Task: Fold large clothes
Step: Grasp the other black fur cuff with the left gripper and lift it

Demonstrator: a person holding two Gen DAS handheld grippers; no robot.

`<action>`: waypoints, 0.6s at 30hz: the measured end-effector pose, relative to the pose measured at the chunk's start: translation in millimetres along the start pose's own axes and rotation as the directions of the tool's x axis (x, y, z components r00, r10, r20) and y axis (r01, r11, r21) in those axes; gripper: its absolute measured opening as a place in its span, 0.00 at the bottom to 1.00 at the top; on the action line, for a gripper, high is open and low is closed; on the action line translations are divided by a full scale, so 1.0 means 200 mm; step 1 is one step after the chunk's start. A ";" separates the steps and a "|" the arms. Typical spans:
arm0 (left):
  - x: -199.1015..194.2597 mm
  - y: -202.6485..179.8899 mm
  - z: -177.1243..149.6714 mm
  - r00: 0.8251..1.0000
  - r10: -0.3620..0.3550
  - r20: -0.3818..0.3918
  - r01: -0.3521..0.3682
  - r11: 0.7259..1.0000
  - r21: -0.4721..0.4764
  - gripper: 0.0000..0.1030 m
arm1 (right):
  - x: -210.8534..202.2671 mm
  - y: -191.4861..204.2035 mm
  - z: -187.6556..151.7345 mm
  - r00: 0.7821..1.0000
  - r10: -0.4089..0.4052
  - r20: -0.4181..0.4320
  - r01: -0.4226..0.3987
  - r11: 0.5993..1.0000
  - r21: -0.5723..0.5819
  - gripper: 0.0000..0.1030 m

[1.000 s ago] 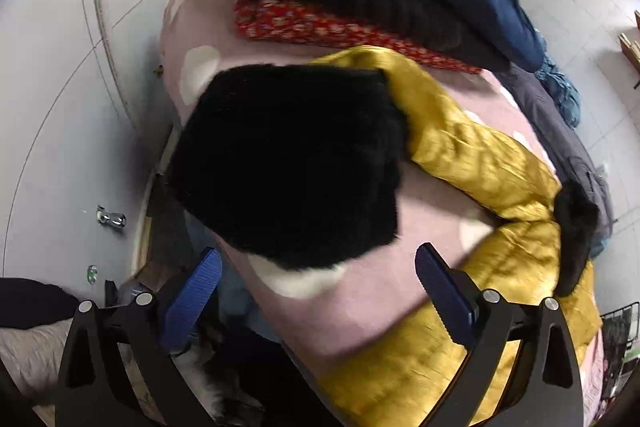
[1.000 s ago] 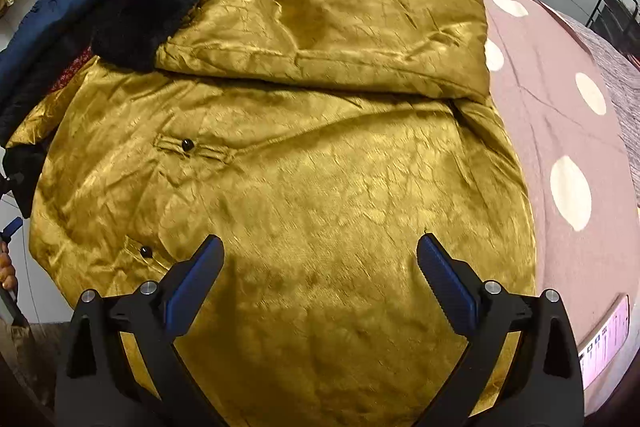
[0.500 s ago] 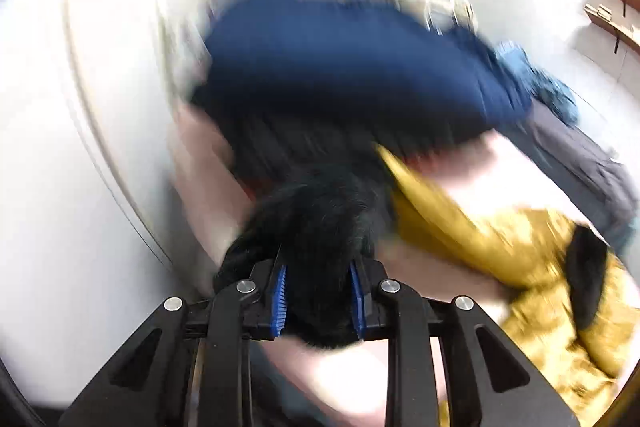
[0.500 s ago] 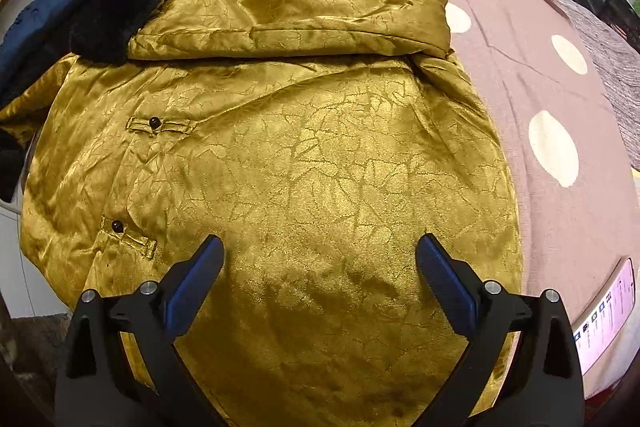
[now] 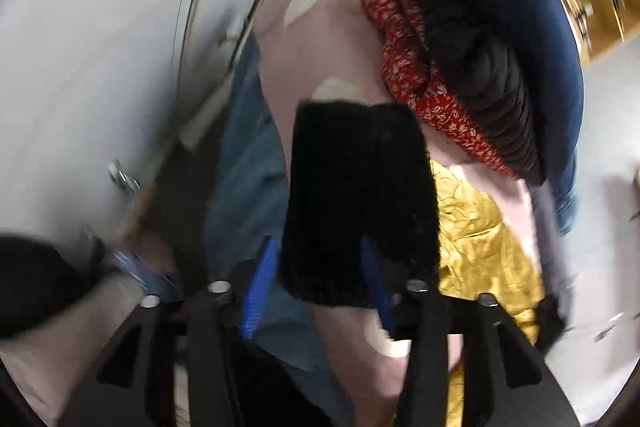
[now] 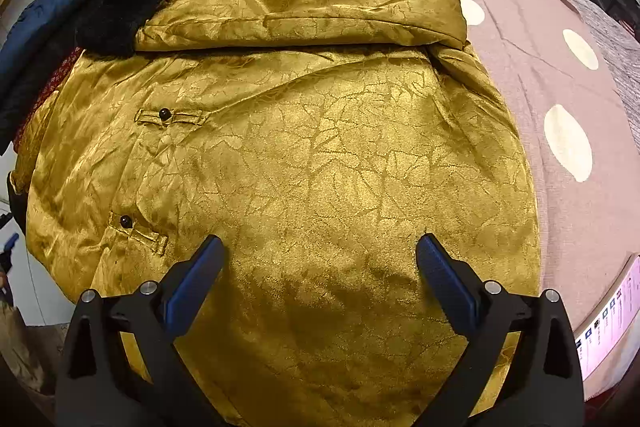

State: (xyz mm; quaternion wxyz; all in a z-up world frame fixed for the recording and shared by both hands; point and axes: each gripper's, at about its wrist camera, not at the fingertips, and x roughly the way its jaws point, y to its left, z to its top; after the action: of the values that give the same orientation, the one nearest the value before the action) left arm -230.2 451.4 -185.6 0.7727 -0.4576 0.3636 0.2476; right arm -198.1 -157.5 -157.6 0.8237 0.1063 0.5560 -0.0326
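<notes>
Our left tool (image 5: 316, 291), clamped on the black furry cuff (image 5: 360, 195) of the gold padded jacket (image 6: 304, 155) half a sec ago, is now opening w/ cuff between its jaws, sleeve probably let go on the pink dotted bed (image 6: 560, 75); right tool (image 6: 320, 267) hovers open above jacket.

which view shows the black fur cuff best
The left wrist view: the black fur cuff fills its centre, lying between the left gripper, whose jaws are opening. The right wrist view shows only a dark furry patch at the upper left edge of the gold jacket.

Pink cover (image 6: 532, 75) lies free beside the jacket (image 6: 304, 163); piled clothes (image 5: 492, 39) block the far edge.
</notes>
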 end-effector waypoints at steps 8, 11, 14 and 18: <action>0.15 -0.06 -0.10 0.971 -0.211 -0.111 0.189 0.965 -0.184 0.76 | 0.03 0.01 -0.01 1.000 -0.010 -0.015 0.010 1.000 0.002 0.93; 0.20 -0.12 -0.14 0.949 -0.278 -0.146 0.247 0.948 -0.200 0.76 | 0.03 0.02 -0.01 1.000 -0.013 -0.014 0.013 1.000 -0.006 0.93; 0.23 -0.19 -0.14 0.939 -0.312 -0.144 0.282 0.939 -0.196 0.76 | 0.02 0.02 -0.01 1.000 -0.017 -0.013 0.017 1.000 -0.002 0.93; 0.26 -0.20 -0.11 0.947 -0.304 -0.108 0.278 0.938 -0.206 0.75 | 0.02 0.01 -0.01 0.999 -0.040 -0.006 0.040 0.999 -0.008 0.93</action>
State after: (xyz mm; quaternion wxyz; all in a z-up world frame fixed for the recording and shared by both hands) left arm -176.5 415.4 -213.3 0.7271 -0.5934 0.3192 0.1315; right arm -197.5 -154.0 -162.1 0.8217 0.0921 0.5606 -0.0465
